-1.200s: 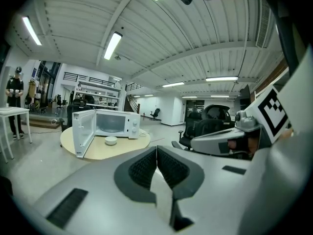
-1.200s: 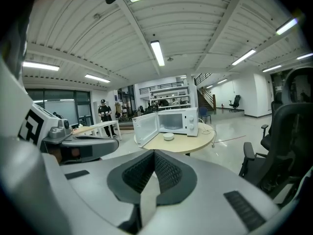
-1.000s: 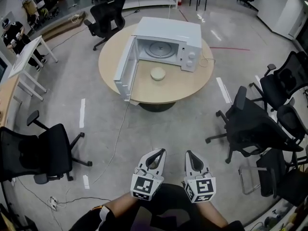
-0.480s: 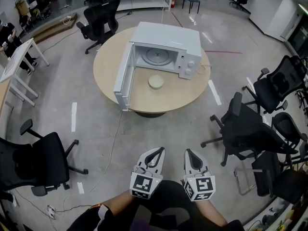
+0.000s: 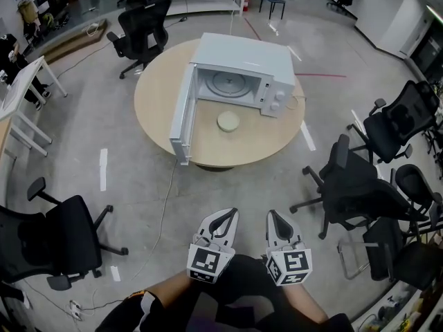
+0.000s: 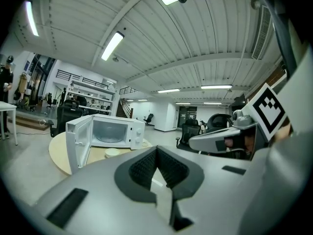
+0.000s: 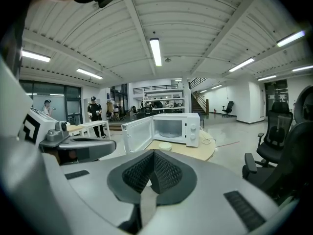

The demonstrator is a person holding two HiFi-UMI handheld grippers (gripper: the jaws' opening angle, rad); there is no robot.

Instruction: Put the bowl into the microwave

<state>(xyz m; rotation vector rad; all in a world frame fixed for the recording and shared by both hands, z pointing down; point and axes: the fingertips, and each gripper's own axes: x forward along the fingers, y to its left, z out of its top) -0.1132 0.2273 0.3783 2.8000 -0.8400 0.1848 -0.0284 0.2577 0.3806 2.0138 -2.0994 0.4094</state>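
Note:
A pale round bowl [image 5: 228, 121] sits on the round wooden table [image 5: 158, 95], just in front of the white microwave [image 5: 243, 55], whose door [image 5: 183, 113] stands wide open to the left with the glass turntable showing inside. Both grippers hang low near my body, far from the table. My left gripper [image 5: 229, 217] and right gripper [image 5: 270, 218] are side by side, each shut with nothing between the jaws. The bowl [image 6: 112, 152] and microwave [image 6: 115, 133] show small in the left gripper view. The right gripper view also shows the bowl [image 7: 165, 146] and microwave [image 7: 177, 129].
Bare concrete floor lies between me and the table. Black office chairs stand at the right [image 5: 356, 189], at the lower left [image 5: 52, 234] and behind the table [image 5: 142, 21]. A cable [image 5: 165, 206] trails from the table across the floor. A white desk [image 5: 21, 88] is at the far left.
The table and microwave have shifted slightly in the head view as the camera moved. Both grippers stay shut and in the same place near my body.

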